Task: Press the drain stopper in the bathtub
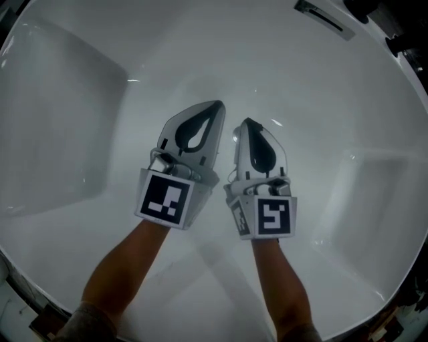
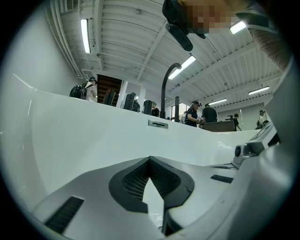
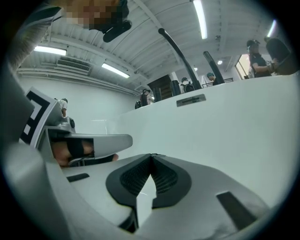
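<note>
Both grippers hang side by side low over the floor of the white bathtub [image 1: 80, 133], tips pointing at the far wall. My left gripper [image 1: 217, 105] is shut, its dark pads meeting at the tip with nothing between them [image 2: 150, 158]. My right gripper [image 1: 246, 122] is shut too and holds nothing [image 3: 151, 155]. A small shiny spot [image 1: 235, 138] shows on the tub floor between the two grippers; I cannot tell whether it is the drain stopper, which is otherwise hidden under them.
An overflow plate [image 1: 324, 17] sits high on the far tub wall [image 2: 158, 123] [image 3: 191, 100]. A dark curved faucet pipe [image 2: 164, 84] rises behind the rim. People stand in the room beyond. The tub walls slope up on both sides.
</note>
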The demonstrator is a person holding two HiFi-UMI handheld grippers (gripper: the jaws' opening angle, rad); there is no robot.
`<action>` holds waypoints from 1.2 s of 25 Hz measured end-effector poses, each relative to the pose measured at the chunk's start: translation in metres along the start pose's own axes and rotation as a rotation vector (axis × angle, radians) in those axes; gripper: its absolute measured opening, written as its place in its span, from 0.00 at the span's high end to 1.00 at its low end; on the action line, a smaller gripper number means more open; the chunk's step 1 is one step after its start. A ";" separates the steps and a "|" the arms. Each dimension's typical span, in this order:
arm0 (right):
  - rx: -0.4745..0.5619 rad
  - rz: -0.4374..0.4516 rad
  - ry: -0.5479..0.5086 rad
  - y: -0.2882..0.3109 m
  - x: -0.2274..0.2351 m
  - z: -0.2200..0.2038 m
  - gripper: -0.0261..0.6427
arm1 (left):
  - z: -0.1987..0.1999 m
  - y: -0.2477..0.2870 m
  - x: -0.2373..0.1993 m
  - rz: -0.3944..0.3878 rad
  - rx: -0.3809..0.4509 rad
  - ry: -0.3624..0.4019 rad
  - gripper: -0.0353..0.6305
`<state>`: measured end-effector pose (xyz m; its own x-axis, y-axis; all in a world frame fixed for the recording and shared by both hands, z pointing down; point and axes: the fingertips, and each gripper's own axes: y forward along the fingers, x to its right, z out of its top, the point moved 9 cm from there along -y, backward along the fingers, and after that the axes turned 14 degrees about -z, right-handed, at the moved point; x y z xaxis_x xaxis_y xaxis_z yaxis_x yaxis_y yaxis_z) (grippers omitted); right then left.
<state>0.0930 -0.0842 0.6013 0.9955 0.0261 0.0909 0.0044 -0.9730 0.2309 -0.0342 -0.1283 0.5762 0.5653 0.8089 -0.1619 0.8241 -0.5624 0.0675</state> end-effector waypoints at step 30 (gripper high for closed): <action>-0.826 -0.062 -0.377 0.079 0.069 -0.222 0.96 | -0.052 -0.008 -0.002 -0.024 -0.047 -0.054 0.94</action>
<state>0.1408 -0.1082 0.8413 0.9613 -0.1453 -0.2342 0.1346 -0.4941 0.8589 -0.0402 -0.1162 0.6270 0.5439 0.8106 -0.2171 0.8387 -0.5335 0.1091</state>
